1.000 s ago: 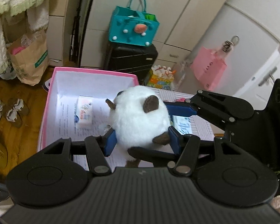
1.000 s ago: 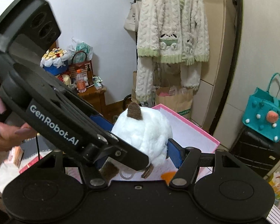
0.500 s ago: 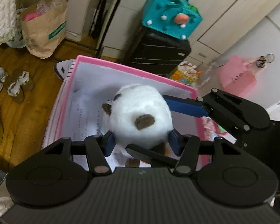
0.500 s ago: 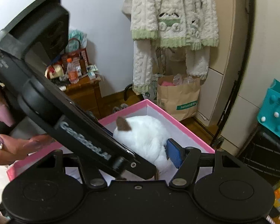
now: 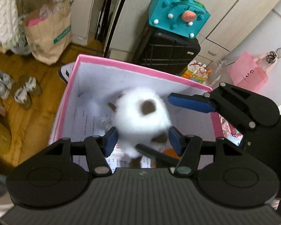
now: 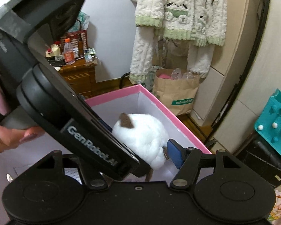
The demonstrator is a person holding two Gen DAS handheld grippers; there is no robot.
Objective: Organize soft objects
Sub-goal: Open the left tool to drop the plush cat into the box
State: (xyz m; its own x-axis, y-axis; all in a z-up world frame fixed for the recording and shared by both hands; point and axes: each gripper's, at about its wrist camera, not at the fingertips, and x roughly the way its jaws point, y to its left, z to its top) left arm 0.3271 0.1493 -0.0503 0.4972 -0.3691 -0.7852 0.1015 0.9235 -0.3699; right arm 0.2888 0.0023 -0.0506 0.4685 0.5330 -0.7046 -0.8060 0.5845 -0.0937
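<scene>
A white plush toy (image 5: pixel 140 118) with brown ears sits low inside the pink box (image 5: pixel 140 69). It is blurred in the left wrist view. My left gripper (image 5: pixel 143 140) has its blue pads on both sides of the plush with small gaps showing. My right gripper (image 6: pixel 140 150) also straddles the plush (image 6: pixel 142 133) inside the pink box (image 6: pixel 121 91); its right blue pad (image 6: pixel 175 155) touches the plush's side, and its left finger is hidden behind the left gripper's body (image 6: pixel 61 112). The right gripper's finger (image 5: pixel 191 103) reaches in from the right in the left wrist view.
Printed papers (image 5: pixel 88 123) line the box floor. Behind the box stand a black suitcase (image 5: pixel 168 50) with a teal bag (image 5: pixel 178 13), a pink bag (image 5: pixel 247 73) and a brown paper bag (image 5: pixel 48 31). Shoes (image 5: pixel 15 90) lie on the wooden floor at left. A fleece garment (image 6: pixel 178 22) hangs nearby.
Both grippers have carried the plush over and down into the pink box. The left jaws now look slightly wider around the plush, which is blurred as if dropping.
</scene>
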